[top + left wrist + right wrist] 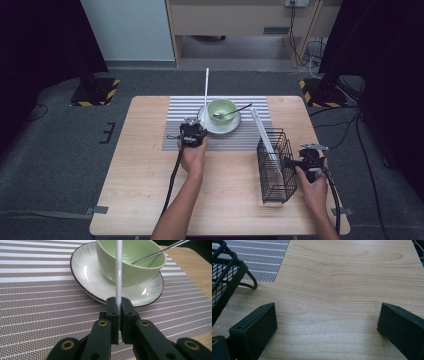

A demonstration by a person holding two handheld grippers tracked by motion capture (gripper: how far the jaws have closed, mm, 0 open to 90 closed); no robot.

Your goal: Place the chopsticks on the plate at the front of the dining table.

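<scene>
Both forearms are bare, with no sleeves showing. The left tool [119, 312] is matte black: two blocky pads with small screw holes, on flat arms with brass-ringed rivets behind them. The right tool [327, 325] has the same black rectangular pads (one screw hole visible). A black cable trails back from each tool.

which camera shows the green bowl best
The left gripper view: the bowl sits close and large on its plate, behind the held white stick. The high view shows it small; the right gripper view faces bare table.
</scene>
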